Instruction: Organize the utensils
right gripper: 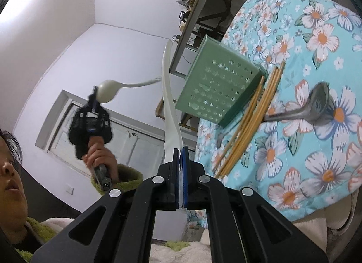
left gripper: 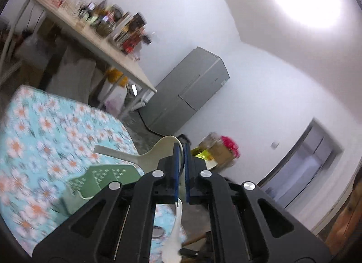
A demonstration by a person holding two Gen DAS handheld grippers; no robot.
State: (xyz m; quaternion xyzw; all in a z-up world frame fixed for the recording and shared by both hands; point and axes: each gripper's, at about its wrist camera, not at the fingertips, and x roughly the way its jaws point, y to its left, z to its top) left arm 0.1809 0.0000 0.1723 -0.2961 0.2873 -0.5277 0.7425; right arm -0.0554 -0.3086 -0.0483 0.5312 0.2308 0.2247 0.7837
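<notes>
both claws are clamped, each on a utensil, both in the air. left gripper (right gripper: 97,102) is pinching the bowl of a white spoon (right gripper: 108,91), handle sticking out sideways toward the right gripper's load. right gripper (right gripper: 180,150) is squeezing the end of a white rice paddle (right gripper: 168,86), blade running up and away from the pads. the green perforated holder (right gripper: 217,86) is sitting on the floral tablecloth (right gripper: 316,172), open mouth facing the grippers' side. bamboo chopsticks (right gripper: 248,118) and a metal ladle (right gripper: 316,104) are lying loose just beside it, still unsorted. my read: step in hand is dropping these two into the holder. suggest doing one at a time so the spoon handle isn't fouling the paddle. line each utensil's long axis up with the mouth first. the spoon grip is on a rounded bowl, likely slippy, so go slow and only release once the tip is well inside.
</notes>
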